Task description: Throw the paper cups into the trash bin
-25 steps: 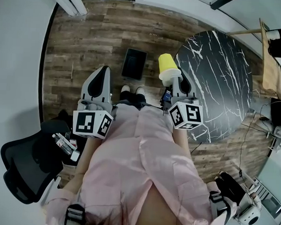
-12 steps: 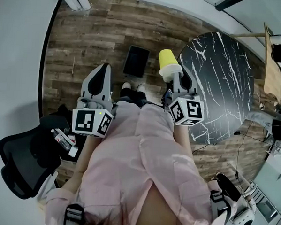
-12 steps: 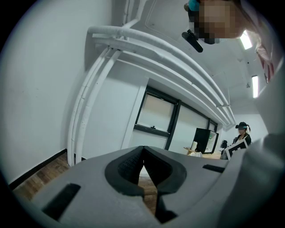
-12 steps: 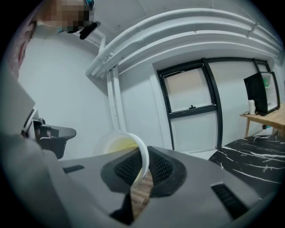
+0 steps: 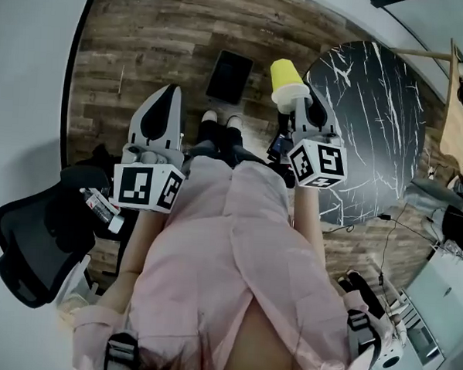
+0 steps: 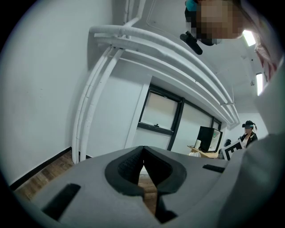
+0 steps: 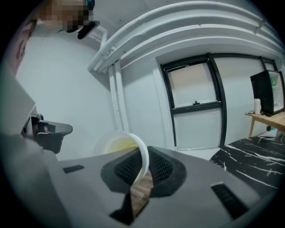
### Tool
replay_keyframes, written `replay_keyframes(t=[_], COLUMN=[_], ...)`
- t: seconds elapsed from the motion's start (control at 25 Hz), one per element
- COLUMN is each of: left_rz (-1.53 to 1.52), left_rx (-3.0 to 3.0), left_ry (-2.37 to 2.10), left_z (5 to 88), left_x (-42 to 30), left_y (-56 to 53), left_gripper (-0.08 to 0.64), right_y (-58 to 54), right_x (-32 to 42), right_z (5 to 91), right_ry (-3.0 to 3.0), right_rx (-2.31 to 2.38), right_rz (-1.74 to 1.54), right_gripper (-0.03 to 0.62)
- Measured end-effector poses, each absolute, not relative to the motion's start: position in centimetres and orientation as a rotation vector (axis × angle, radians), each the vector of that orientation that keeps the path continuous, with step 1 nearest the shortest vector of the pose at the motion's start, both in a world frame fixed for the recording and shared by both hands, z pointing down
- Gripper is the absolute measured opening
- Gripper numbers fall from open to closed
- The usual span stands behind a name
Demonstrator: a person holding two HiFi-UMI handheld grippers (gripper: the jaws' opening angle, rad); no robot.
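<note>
"Where is the paper cup [image 5: 286, 81] now?"

"In the right gripper [image 5: 299, 108]. Its jaws are nearly together and pinch the yellow cup's wall at the white rim, one pad inside and one outside. The cup hangs over the wooden floor [image 5: 145, 52], just left of the black marble tabletop [image 5: 375, 110]."

"And the trash bin [image 5: 228, 75]?"

"It's dark and rectangular, standing on the floor left of the cup, beyond the person's shoes."

"What about the left gripper [image 5: 160, 121]?"

"Its jaws are pressed together with nothing between them. It's well left of the cup."
</note>
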State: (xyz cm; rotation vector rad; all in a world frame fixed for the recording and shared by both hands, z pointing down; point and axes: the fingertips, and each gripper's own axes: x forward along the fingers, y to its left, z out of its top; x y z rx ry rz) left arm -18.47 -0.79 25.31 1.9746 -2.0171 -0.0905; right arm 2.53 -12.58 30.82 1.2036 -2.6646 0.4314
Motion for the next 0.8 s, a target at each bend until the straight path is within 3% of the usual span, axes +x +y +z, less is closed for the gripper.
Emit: replay_keyframes(t=[0.8], left_rz=[-0.024], left_rx=[1.940], left_ry=[-1.954], left_z=[29.0], left_x=[-16.6], left_y=[-1.5], left_gripper=[0.015], right_y=[-13.6], right_x=[0.7], right_z=[37.1], right_ry=[-2.596], right_rx=[1.010], right_rz=[0.485], right_gripper=[0.048])
